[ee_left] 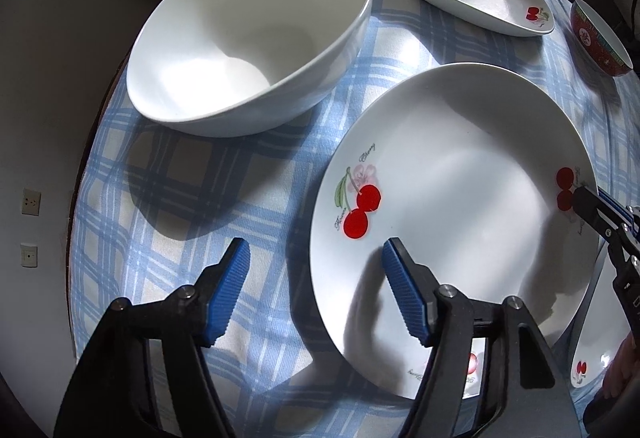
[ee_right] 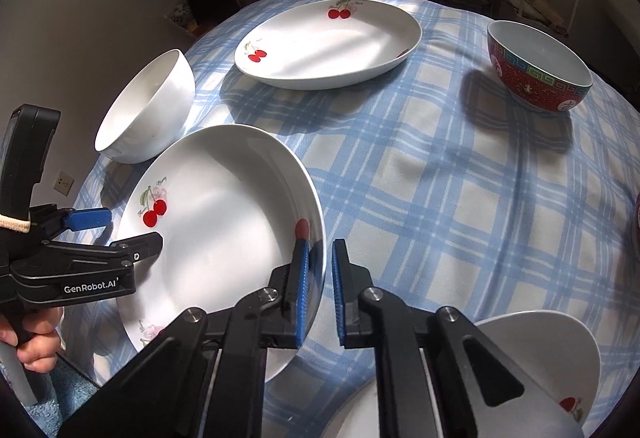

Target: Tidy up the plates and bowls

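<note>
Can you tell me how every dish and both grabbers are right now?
Near cherry plate: empty, rim pinched by right gripper.
Far cherry plate: empty, flat on cloth.
White bowl: empty, upright.
Red bowl: empty, upright, alone.
Plate by the near edge: mostly hidden by the gripper.
Right gripper: shut on near plate's rim.
Left gripper: open, straddling that plate's other rim.

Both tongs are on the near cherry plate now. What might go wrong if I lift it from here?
1. The right tongs pinch only the thin rim of the cherry plate, so a glossy plate may slip or tilt.
2. The left tongs straddle the opposite rim with pads not pressing; lifting now loads one side.
3. The white bowl sits close behind the plate; a swing could knock it.
</note>
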Demonstrator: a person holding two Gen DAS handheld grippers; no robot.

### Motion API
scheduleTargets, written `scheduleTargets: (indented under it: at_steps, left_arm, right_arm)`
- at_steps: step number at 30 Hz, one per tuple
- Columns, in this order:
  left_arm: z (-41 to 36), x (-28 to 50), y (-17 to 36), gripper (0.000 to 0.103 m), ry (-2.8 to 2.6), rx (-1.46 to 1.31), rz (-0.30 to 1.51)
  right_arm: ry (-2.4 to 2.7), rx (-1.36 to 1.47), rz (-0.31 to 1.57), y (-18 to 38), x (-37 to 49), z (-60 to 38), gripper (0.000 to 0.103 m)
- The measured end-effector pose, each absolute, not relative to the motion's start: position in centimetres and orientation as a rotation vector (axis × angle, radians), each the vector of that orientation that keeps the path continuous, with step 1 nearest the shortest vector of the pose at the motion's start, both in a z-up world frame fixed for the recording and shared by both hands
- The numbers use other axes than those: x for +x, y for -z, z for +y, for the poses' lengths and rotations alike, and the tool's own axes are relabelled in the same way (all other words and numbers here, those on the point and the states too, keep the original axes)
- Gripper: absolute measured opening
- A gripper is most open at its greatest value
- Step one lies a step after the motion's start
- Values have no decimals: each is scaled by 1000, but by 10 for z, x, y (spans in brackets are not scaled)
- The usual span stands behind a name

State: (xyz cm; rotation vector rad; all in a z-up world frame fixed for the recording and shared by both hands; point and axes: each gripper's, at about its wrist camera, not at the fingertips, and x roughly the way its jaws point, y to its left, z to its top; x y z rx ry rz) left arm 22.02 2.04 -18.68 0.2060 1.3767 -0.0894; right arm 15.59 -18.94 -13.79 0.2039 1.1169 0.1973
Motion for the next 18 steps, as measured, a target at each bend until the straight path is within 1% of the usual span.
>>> scheduleTargets:
  at_steps: [1, 2, 3, 4, 5, 6, 8, 14, 18]
  left_arm:
    - [22, 221, 187, 55, 105, 177, 1381]
    - [23, 222, 187, 51, 119, 150, 1385]
    - [24, 223, 187, 50, 125, 136, 1383]
    - [25, 223, 187, 46, 131, 129, 1375]
    - [26, 225, 187, 40, 138, 118, 1370]
    - [27, 225, 187, 38, 144, 101, 1369]
    - [30, 227, 186, 28, 152, 67, 1377]
    - [41, 232, 185, 21, 181, -1, 1395]
    - [54, 232, 183, 18, 203, -44, 1391]
  right_arm:
    - [-197, 203, 1116, 138, 156, -189, 9]
    - [-198, 203, 1116, 138, 156, -189, 9]
    - [-199, 204, 1117, 138, 156, -190, 9]
    - [-199, 207, 1117, 138, 156, -190, 9]
    - [-198, 213, 1120, 138, 156, -190, 9]
    - [-198, 219, 1122, 138, 156, -191, 9]
    - [-198, 231, 1126, 139, 156, -192, 9]
    - [-195, 248, 1148, 141, 155, -191, 10]
    - [-205, 261, 1198, 146, 157, -191, 12]
